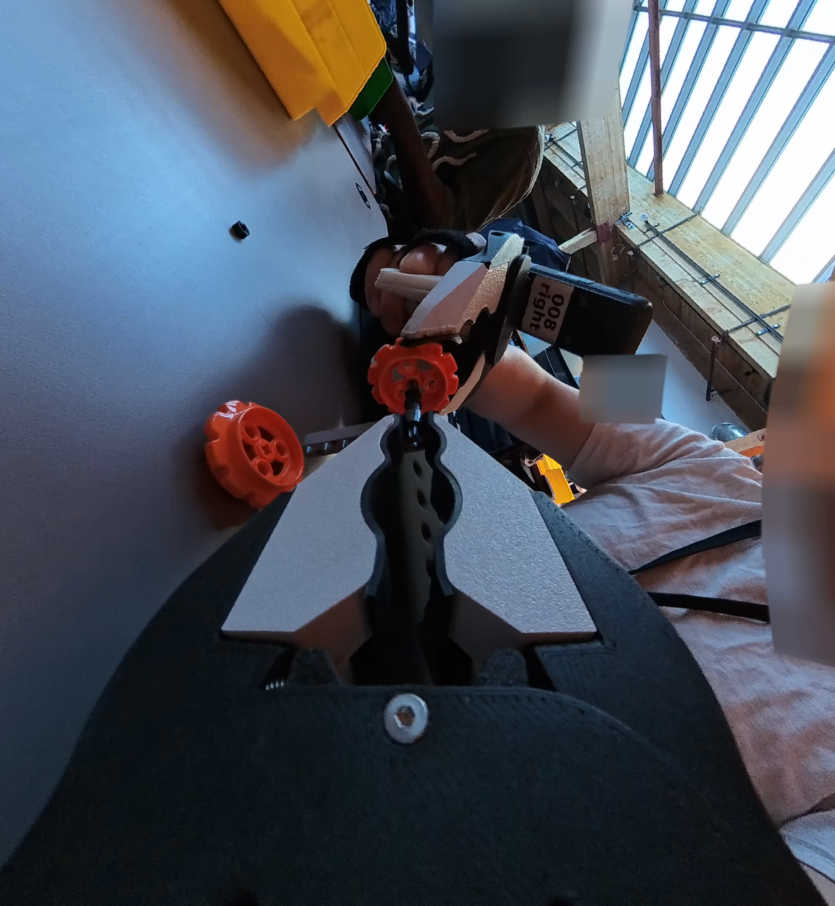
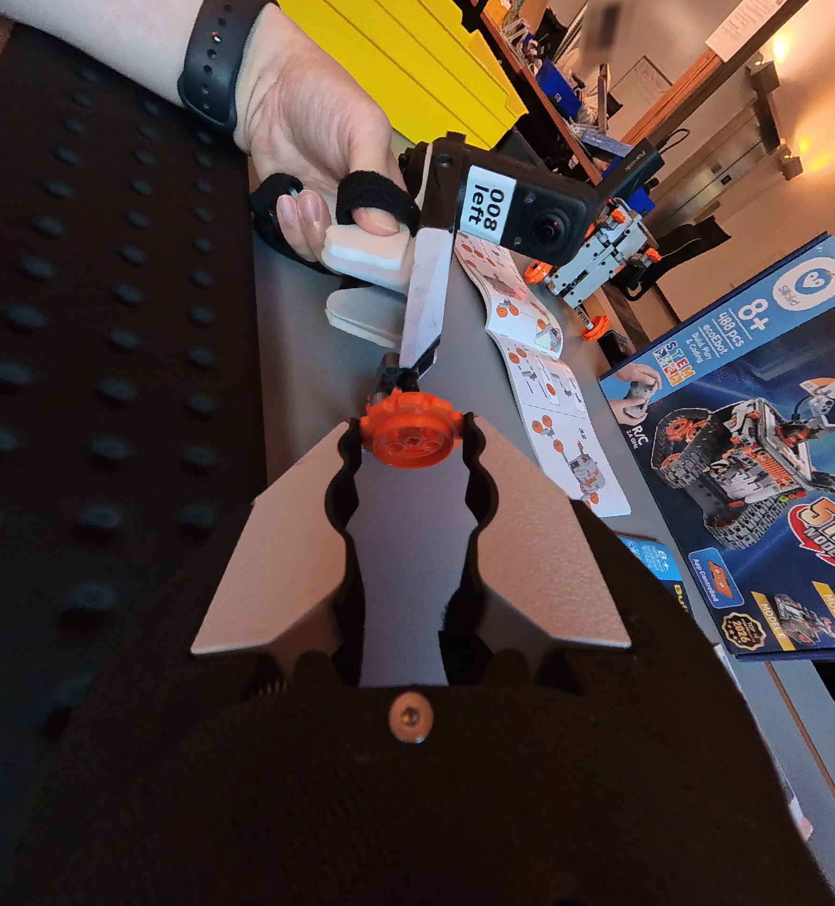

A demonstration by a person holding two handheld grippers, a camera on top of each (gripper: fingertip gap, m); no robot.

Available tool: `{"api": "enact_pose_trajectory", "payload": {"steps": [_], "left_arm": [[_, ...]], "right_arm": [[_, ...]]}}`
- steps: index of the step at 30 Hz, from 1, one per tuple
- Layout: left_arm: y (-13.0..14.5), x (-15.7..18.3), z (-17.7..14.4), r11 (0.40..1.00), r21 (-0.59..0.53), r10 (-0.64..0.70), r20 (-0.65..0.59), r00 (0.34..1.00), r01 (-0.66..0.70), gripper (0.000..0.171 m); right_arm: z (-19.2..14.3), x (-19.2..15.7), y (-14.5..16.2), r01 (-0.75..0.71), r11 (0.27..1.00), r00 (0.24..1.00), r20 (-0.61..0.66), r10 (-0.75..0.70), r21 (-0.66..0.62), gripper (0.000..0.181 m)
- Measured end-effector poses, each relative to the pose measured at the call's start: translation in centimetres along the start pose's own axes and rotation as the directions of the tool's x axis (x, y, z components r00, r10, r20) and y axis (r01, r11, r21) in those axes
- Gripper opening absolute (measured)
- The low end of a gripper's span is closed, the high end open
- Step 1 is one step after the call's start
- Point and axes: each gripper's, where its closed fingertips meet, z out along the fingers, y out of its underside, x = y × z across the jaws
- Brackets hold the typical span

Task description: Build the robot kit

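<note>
My left gripper (image 1: 411, 425) is shut on a black perforated beam (image 1: 418, 515) that runs back between the fingers. A short black pin (image 1: 411, 409) sticks out past the tips. My right gripper (image 2: 411, 427) is shut on an orange toothed wheel (image 2: 409, 436) by its rim. In the left wrist view the right gripper (image 1: 442, 372) holds that wheel (image 1: 411, 377) in front of my tips, and the pin meets its hub. In the right wrist view the left gripper (image 2: 408, 365) comes in from behind the wheel with the black part (image 2: 391, 377).
A second orange wheel (image 1: 254, 451) lies on the grey table (image 1: 111, 294), and a small black piece (image 1: 240, 229) lies farther off. An open instruction booklet (image 2: 528, 367), a blue kit box (image 2: 773, 465), a part-built model (image 2: 597, 255), yellow bins (image 2: 405, 63) and a black studded mat (image 2: 87, 294) surround the spot. Left and right tips are no more than a few centimetres apart.
</note>
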Motion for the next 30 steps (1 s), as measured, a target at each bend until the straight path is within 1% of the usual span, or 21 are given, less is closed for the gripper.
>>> {"api": "enact_pose_trajectory", "payload": {"steps": [6, 12, 17, 21, 24, 26, 27, 29, 30], "left_arm": [[-0.1, -0.2, 0.0, 1.0, 0.005, -0.006, 0.008, 1.0, 0.006, 0.005], [-1.3, 0.3, -0.4, 0.996, 0.093, 0.005, -0.001, 1.0, -0.005, 0.005], [-1.3, 0.9, -0.4, 0.995, 0.086, 0.043, -0.01, 0.999, -0.042, 0.005], [-1.6, 1.1, -0.6, 0.994, 0.106, 0.036, -0.026, 0.999, -0.033, 0.004], [-2.5, 1.3, -1.3, 0.986, 0.162, 0.037, -0.033, 0.999, -0.031, 0.004], [-3.3, 1.9, -2.0, 0.974, 0.218, 0.074, -0.044, 0.996, -0.063, 0.004], [-3.5, 1.8, -2.3, 0.969, 0.228, 0.096, -0.013, 0.995, -0.091, 0.005], [-3.7, 0.7, -2.6, 0.957, 0.224, 0.162, 0.123, 0.979, -0.187, 0.009], [-3.7, 0.9, -2.5, 0.948, 0.214, 0.208, 0.147, 0.967, -0.236, 0.009]], "right_arm": [[0.2, 0.1, 0.2, -0.009, 1.0, 1.0, -0.008, 0.009, -0.018, 0.041], [0.2, 1.1, 0.0, -0.023, 1.0, 0.997, -0.08, 0.021, -0.02, 0.041], [-0.5, 0.9, -0.2, 0.025, 0.999, 0.993, -0.116, -0.029, -0.035, 0.041], [-0.6, 1.3, -0.2, 0.009, 1.0, 0.991, -0.131, -0.013, -0.027, 0.041], [-0.9, 2.0, -0.2, -0.006, 1.0, 0.987, -0.163, 0.003, -0.021, 0.041], [-1.0, 2.6, -0.1, -0.024, 1.0, 0.983, -0.184, 0.021, -0.017, 0.041], [-1.1, 2.9, -0.2, -0.034, 0.999, 0.981, -0.191, 0.033, -0.006, 0.041], [-1.2, 3.2, -0.3, -0.057, 0.998, 0.98, -0.192, 0.06, 0.017, 0.041], [-1.2, 3.4, -0.3, -0.06, 0.998, 0.978, -0.2, 0.063, 0.017, 0.041]]}}
